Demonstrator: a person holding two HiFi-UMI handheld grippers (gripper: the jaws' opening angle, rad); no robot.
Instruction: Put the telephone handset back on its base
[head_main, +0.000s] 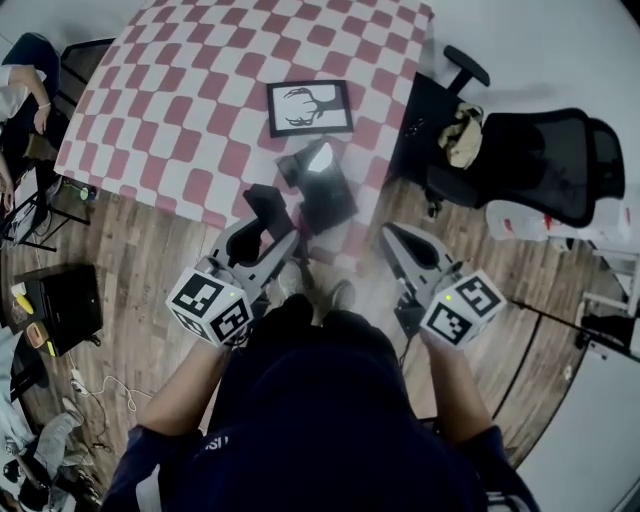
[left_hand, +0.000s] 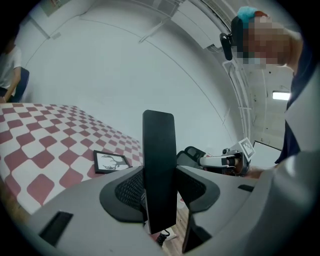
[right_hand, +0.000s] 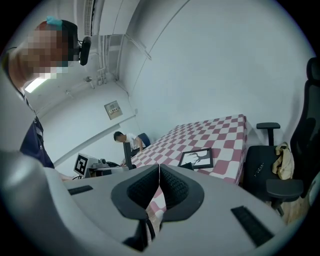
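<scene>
The black telephone handset (head_main: 262, 203) stands upright between the jaws of my left gripper (head_main: 270, 232), which is shut on it. In the left gripper view the handset (left_hand: 159, 170) is a tall dark bar clamped by both pads, with a coiled cord (left_hand: 162, 238) hanging below. The black telephone base (head_main: 322, 186) sits at the near edge of the checkered table (head_main: 180, 120), just right of the handset. My right gripper (head_main: 392, 238) hovers to the base's right, off the table's edge. It is shut, its pads (right_hand: 172, 187) meeting with nothing between them.
A framed deer picture (head_main: 309, 108) lies on the table behind the base. A black office chair (head_main: 520, 160) with a bundle on it stands to the right. A person (head_main: 15, 95) sits at the far left. Boxes and cables lie on the wooden floor (head_main: 130, 250).
</scene>
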